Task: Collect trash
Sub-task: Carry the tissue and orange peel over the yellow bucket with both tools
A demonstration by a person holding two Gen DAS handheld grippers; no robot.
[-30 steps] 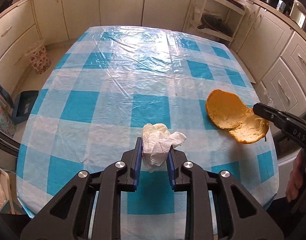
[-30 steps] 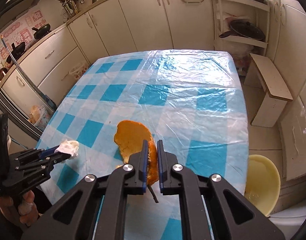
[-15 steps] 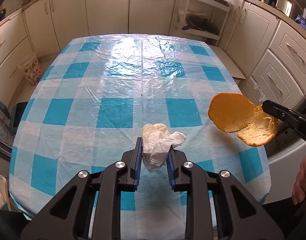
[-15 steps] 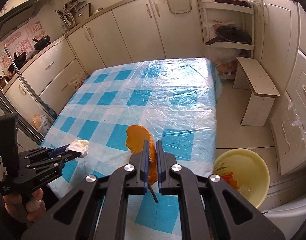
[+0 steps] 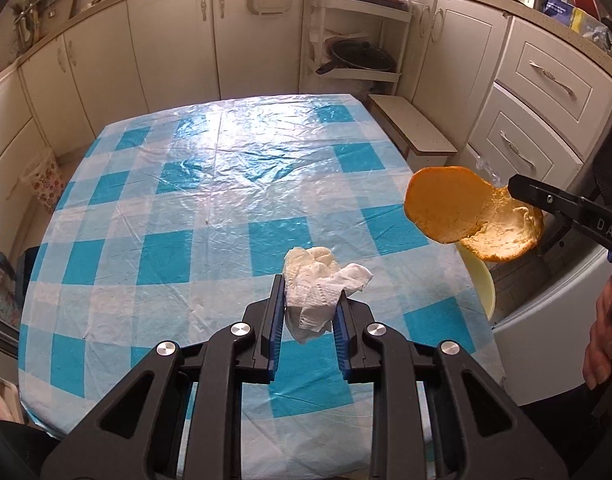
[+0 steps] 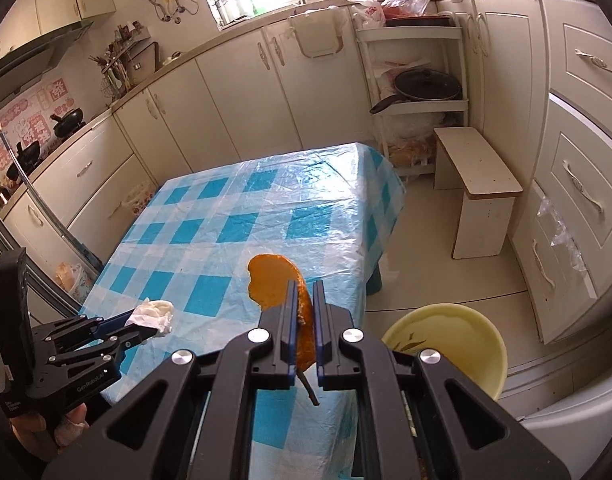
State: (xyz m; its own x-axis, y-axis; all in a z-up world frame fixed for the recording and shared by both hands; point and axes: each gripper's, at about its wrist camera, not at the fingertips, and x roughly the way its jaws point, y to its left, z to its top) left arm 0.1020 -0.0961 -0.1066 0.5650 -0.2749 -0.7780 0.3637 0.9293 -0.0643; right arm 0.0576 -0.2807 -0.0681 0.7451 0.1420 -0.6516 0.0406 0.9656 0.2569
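A crumpled white paper napkin [image 5: 312, 292] sits clamped between the blue pads of my left gripper [image 5: 309, 306], lifted above the near part of the checked table [image 5: 210, 208]. From the right wrist view the napkin [image 6: 154, 314] shows at the left, in the left gripper [image 6: 146, 326]. My right gripper [image 6: 305, 312] is shut on a large orange peel [image 6: 274, 284], held in the air past the table's right edge. The peel [image 5: 462, 212] hangs over a pale yellow bowl [image 6: 454, 336] standing on the floor below; only the bowl's rim [image 5: 480, 284] shows in the left wrist view.
A low wooden stool [image 6: 478, 196] stands on the floor right of the table. White cabinets [image 5: 170, 52] ring the room, and a corner shelf holds a black pan [image 6: 422, 88]. A white appliance [image 5: 546, 328] sits at the near right. A floral bag [image 5: 46, 180] stands left of the table.
Both grippers have moved right and risen a little with their loads. The peel has left the table surface and now hangs beyond its right edge, with the yellow bowl come into view.
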